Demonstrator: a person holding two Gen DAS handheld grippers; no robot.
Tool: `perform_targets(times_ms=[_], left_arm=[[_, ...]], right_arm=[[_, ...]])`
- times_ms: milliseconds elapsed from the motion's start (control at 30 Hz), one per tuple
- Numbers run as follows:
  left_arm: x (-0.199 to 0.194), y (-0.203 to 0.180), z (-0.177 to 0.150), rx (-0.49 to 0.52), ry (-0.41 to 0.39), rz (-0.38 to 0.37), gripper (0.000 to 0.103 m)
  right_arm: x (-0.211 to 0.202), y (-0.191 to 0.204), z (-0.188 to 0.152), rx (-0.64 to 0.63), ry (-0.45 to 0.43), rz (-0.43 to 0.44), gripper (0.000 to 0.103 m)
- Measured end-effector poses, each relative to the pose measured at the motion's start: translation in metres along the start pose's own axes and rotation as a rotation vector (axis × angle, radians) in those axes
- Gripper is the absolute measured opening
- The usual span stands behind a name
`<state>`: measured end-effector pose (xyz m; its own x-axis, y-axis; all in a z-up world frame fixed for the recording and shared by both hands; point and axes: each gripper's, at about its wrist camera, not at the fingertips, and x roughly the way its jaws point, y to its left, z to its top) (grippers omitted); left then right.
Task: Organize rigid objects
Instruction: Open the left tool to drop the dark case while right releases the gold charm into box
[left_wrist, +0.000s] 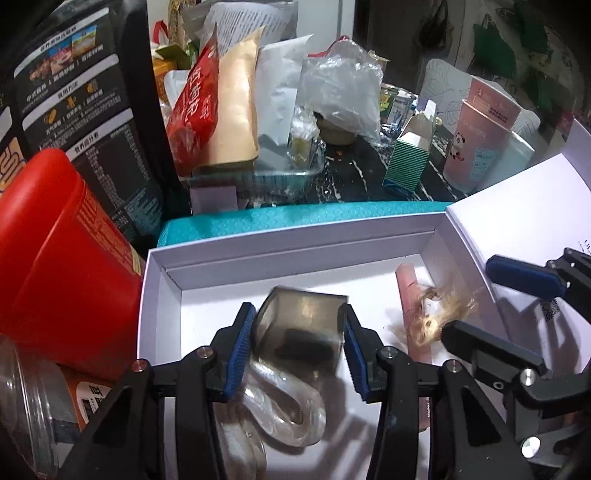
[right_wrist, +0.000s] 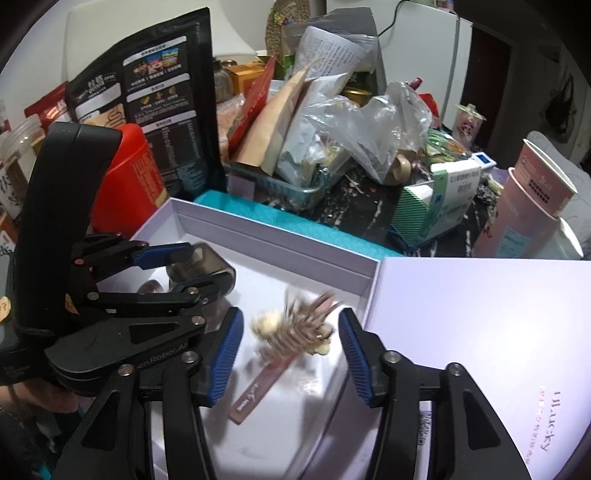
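My left gripper (left_wrist: 298, 350) reaches down into an open white box (left_wrist: 162, 295). A smoky grey translucent case (left_wrist: 301, 328) sits blurred between its blue pads, filling the gap; the jaws look just loosened and open. Below it lies a clear glossy curved piece (left_wrist: 288, 410). In the right wrist view, my right gripper (right_wrist: 291, 350) stands open over the same white box (right_wrist: 280, 236). A blurred, feathery hair clip with pale pompoms (right_wrist: 295, 332) is loose between the pads, over a pink flat stick (right_wrist: 258, 391). The left gripper (right_wrist: 207, 269) shows there too, with the grey case (right_wrist: 207, 264) at its tips.
The box lid (right_wrist: 480, 332) lies open at the right. A red tin (left_wrist: 62, 258) and a black pouch (left_wrist: 92, 122) crowd the left side. Behind the teal mat (left_wrist: 295, 218) stand a clear tray of packets (left_wrist: 258, 177), a green striped carton (left_wrist: 406, 166) and a pink cup (left_wrist: 476, 147).
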<state>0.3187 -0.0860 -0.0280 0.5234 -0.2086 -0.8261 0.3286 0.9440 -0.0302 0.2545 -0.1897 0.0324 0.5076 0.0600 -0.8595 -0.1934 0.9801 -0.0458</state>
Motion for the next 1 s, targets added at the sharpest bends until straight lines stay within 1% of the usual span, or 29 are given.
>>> perform_targets(times_ms=[67,133,200,300,400,633,900,1000], left_arm=[[-0.001,0.0,-0.001,-0.002,0.003,0.023,0.07],[-0.003,0.002,-0.002,-0.007,-0.006,0.038,0.076],[-0.006,0.004,-0.002,-0.013,-0.007,0.022,0.076],[-0.014,0.002,-0.002,-0.007,-0.016,0.022,0.076],[-0.02,0.002,-0.001,-0.009,-0.019,0.004,0.076],[-0.039,-0.003,0.002,0.011,-0.056,0.03,0.076],[-0.067,-0.01,0.004,0.047,-0.127,0.082,0.076],[-0.078,-0.01,0.004,0.046,-0.146,0.08,0.076]], right_arm=[[-0.002,-0.001,-0.001,-0.001,0.003,-0.012,0.06],[-0.004,-0.002,-0.002,0.001,-0.002,-0.024,0.062],[-0.006,-0.004,-0.003,0.006,-0.001,-0.022,0.062],[-0.009,-0.005,-0.004,0.014,0.0,-0.021,0.062],[-0.013,-0.006,-0.006,0.024,-0.005,-0.027,0.062],[-0.028,-0.01,-0.004,0.036,-0.032,-0.037,0.062],[-0.051,-0.01,-0.003,0.039,-0.073,-0.059,0.062],[-0.061,-0.009,-0.003,0.04,-0.088,-0.059,0.062]])
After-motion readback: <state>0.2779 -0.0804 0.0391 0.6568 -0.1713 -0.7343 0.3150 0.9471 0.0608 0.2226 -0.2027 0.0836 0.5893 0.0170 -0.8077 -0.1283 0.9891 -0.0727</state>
